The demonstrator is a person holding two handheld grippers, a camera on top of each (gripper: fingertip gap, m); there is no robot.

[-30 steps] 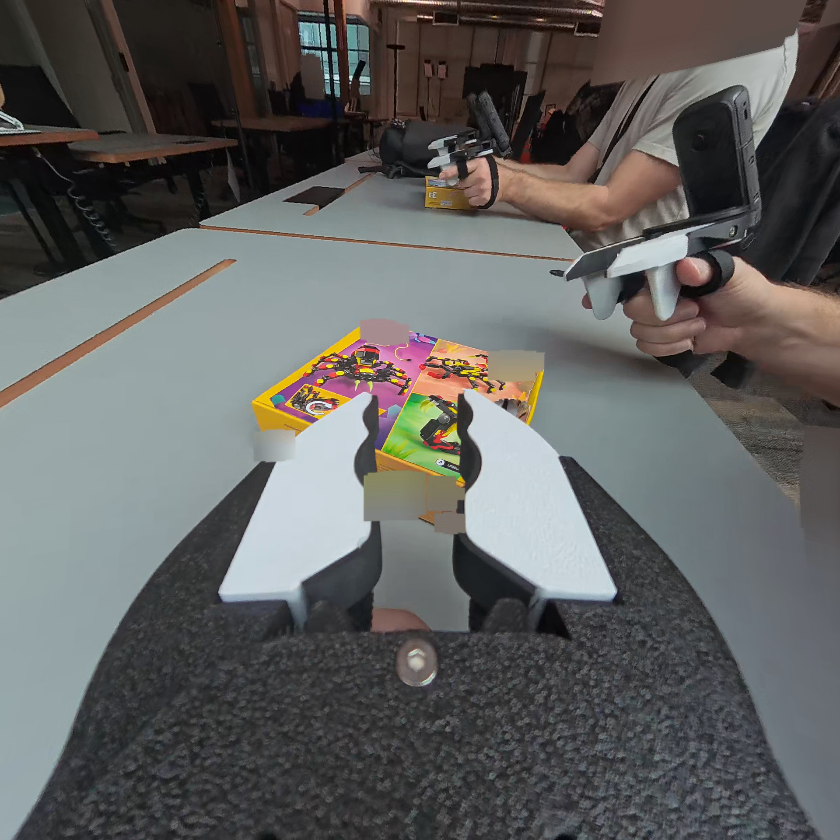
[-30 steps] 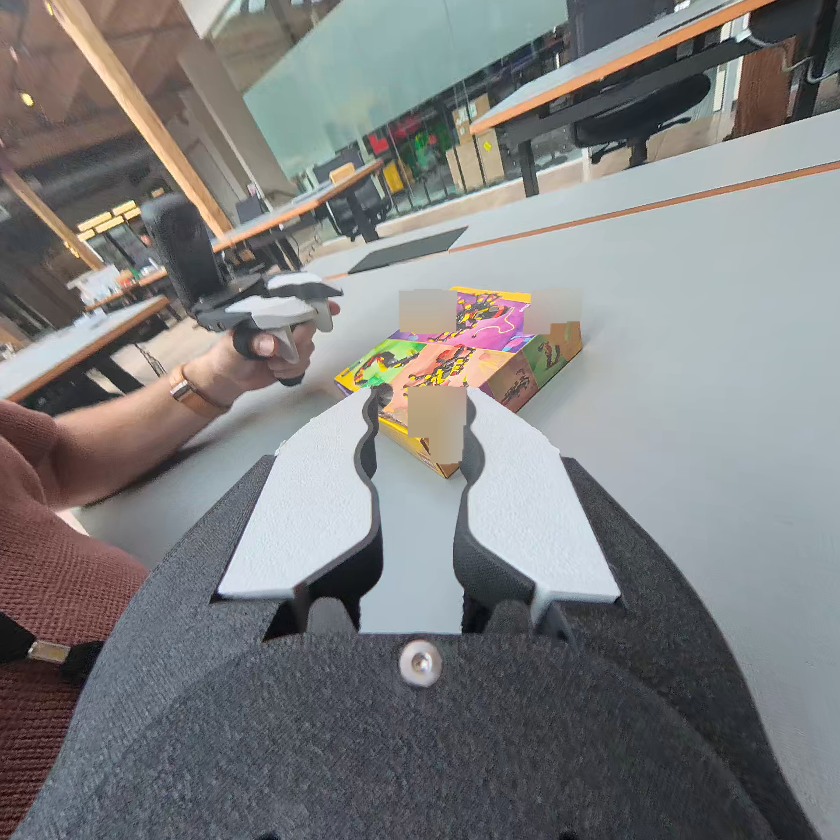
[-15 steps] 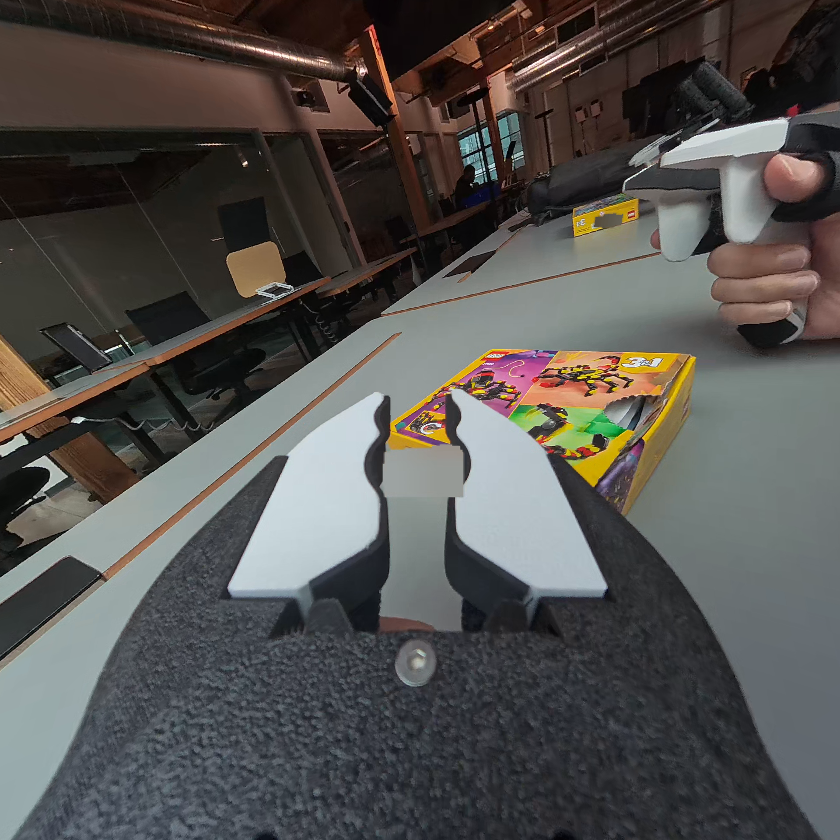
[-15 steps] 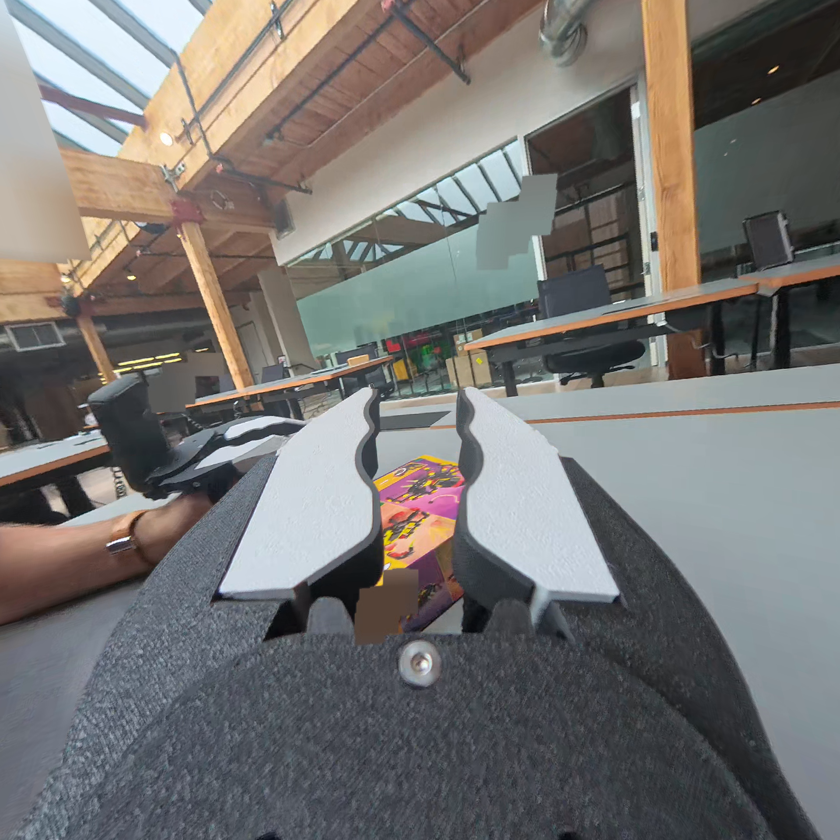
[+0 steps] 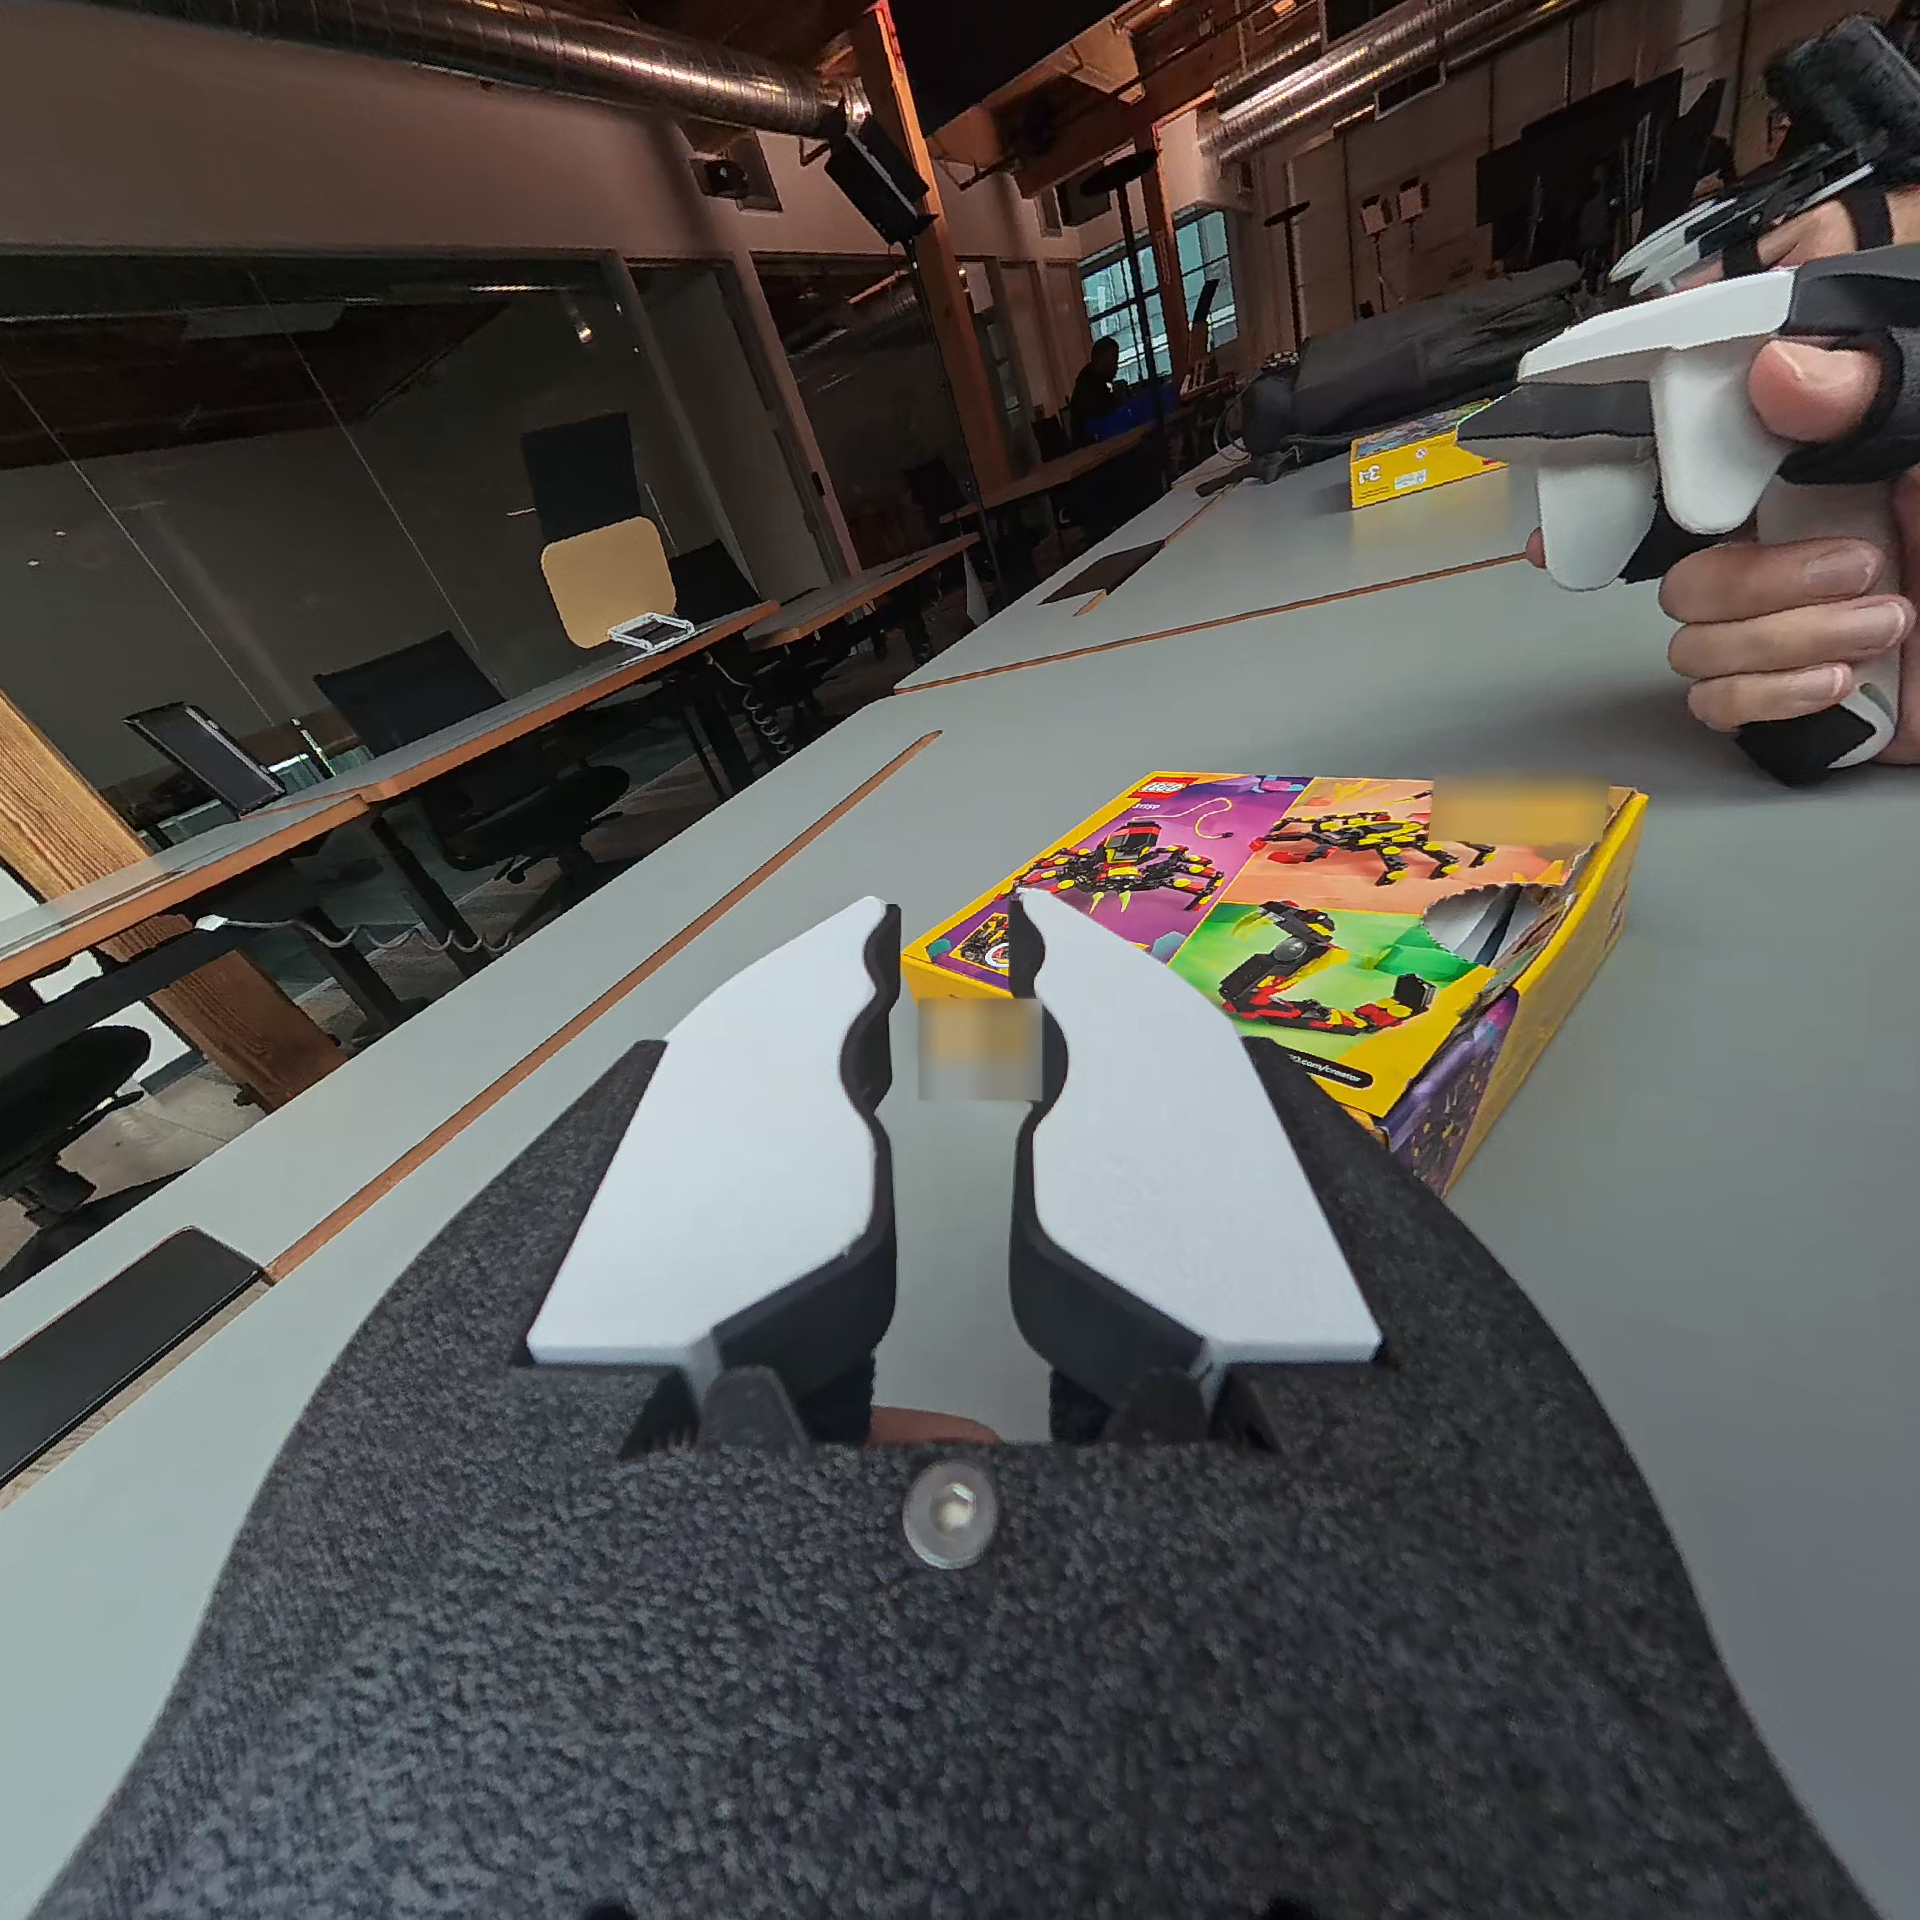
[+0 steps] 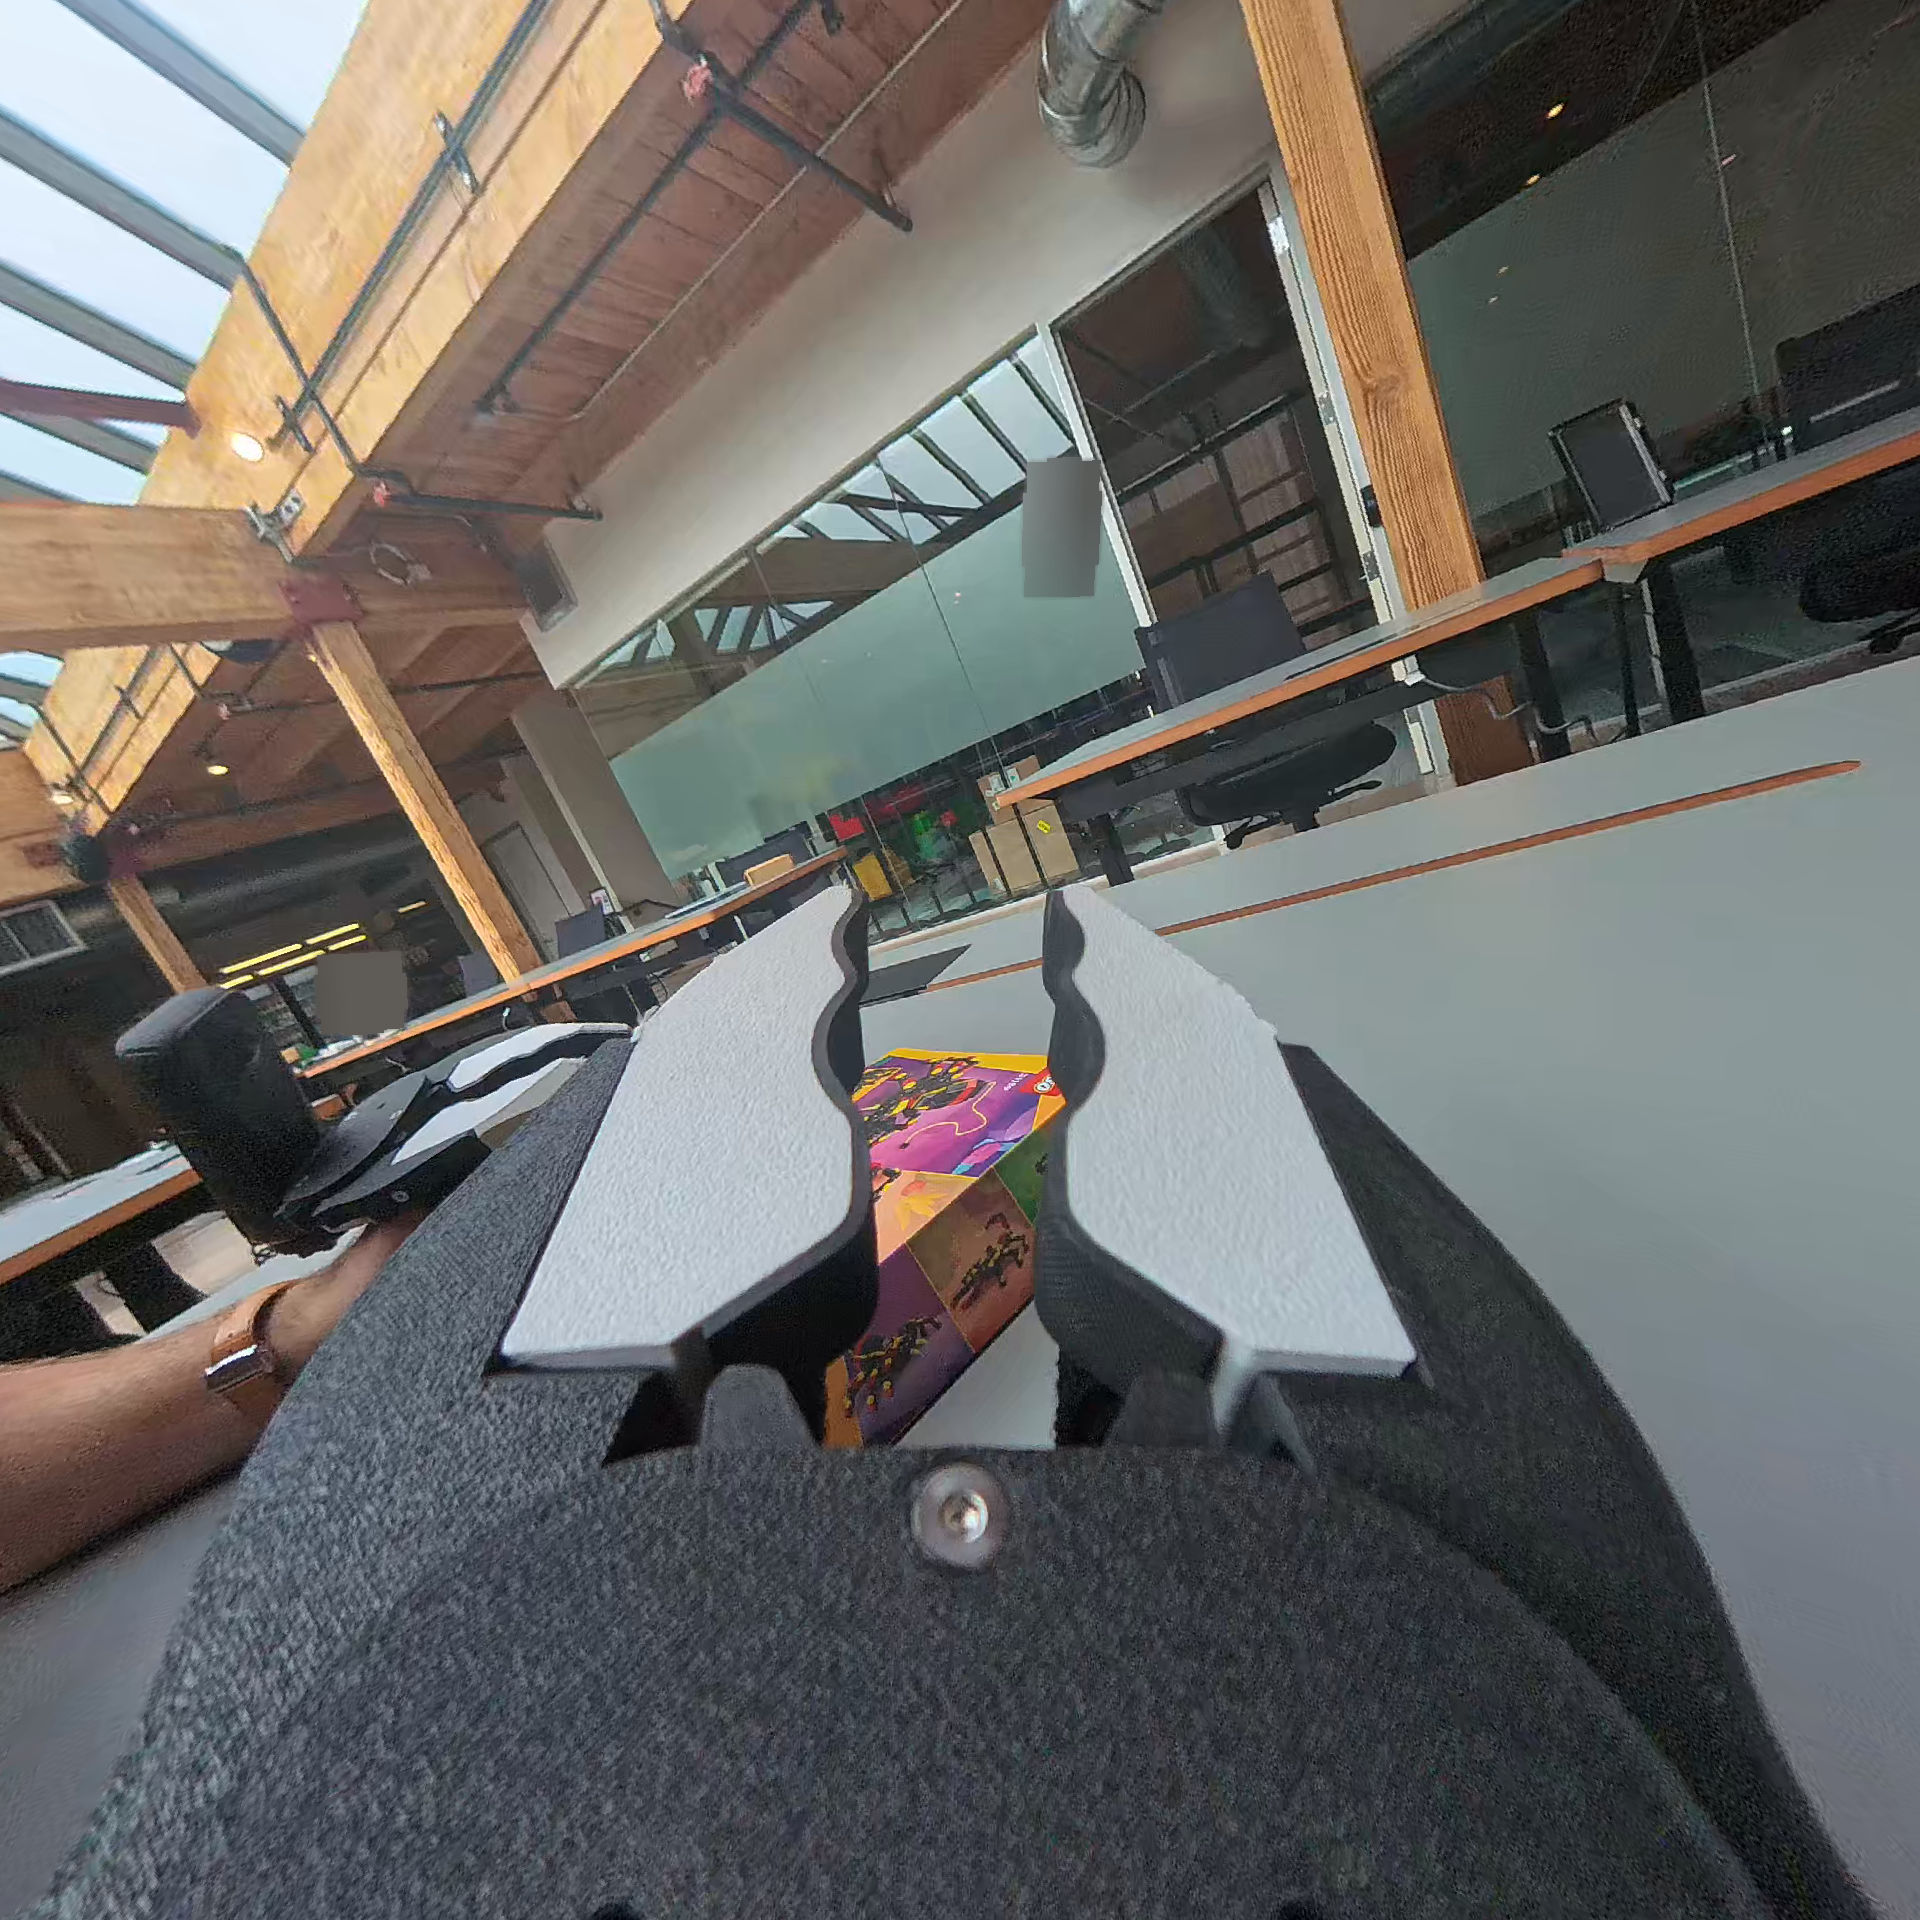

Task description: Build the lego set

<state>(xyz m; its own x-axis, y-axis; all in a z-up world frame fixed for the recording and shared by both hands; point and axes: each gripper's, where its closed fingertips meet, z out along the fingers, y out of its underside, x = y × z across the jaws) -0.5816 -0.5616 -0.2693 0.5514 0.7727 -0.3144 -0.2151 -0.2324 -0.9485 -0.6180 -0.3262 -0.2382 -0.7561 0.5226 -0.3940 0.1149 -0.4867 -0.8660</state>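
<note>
While both tools hover above the grey matte surface (image 5: 1714, 1351), the flat yellow-edged cardboard lego box (image 5: 1320, 956) printed with black-and-red spider and scorpion models lies face up on it, just beyond the fingertips.

Left tool (image 5: 951, 914): white-topped fingers with black wavy inner pads (image 5: 769, 1122) held apart, gripping nothing; tips sit over the near left corner of the box, contact not clear.

Box: far right corner of the top panel torn, white inner card showing.

Right tool (image 6: 951, 904): fingers parted, released, nothing between them; tilted upward, the box (image 6: 935, 1174) showing through the gap below. In the left wrist view it appears at far right (image 5: 1558, 488), gripped by a hand (image 5: 1797, 644), clear of the box.

Far surface: a second small yellow box (image 5: 1413, 473) next to a dark bag (image 5: 1403, 384).

Left forearm with a tan watch strap (image 6: 244, 1351) rests low at left.
</note>
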